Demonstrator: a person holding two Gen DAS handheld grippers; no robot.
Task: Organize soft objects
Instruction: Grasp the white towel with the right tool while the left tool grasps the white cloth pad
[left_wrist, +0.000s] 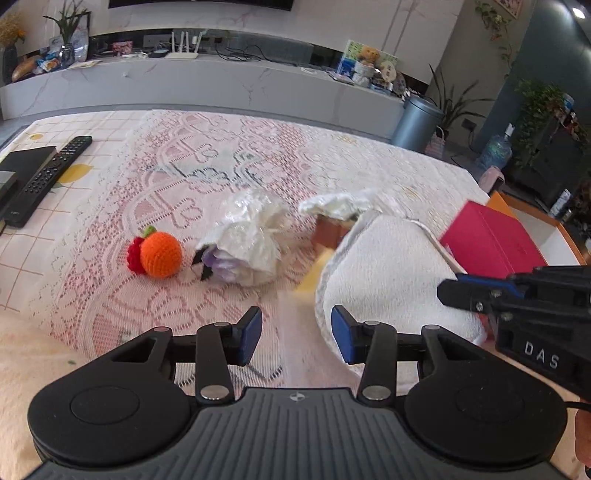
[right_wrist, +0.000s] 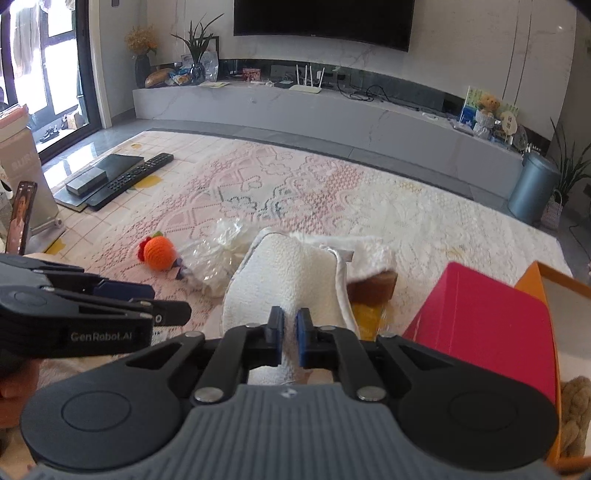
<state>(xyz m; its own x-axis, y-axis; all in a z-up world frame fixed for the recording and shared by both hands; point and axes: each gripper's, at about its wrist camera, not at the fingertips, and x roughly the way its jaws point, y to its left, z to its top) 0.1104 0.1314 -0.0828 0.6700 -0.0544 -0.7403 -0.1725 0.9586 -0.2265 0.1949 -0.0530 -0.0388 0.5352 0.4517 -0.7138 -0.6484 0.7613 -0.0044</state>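
Observation:
A white towel (left_wrist: 391, 280) hangs lifted over the lace tablecloth; my right gripper (right_wrist: 289, 334) is shut on its near edge (right_wrist: 284, 280). My left gripper (left_wrist: 296, 334) is open and empty, its right pad just touching the towel's left edge. A crocheted orange toy (left_wrist: 159, 254) with a red piece lies to the left, also in the right wrist view (right_wrist: 158, 253). A clear plastic bag with something purple inside (left_wrist: 245, 243) lies beside it. A brown and yellow object (right_wrist: 371, 295) shows under the towel.
A red box (right_wrist: 484, 325) stands in an orange tray (right_wrist: 550, 291) at the right. A black remote (left_wrist: 48, 177) and a dark flat box (left_wrist: 18, 166) lie at the far left. A phone on a stand (right_wrist: 22, 218) is at the left edge.

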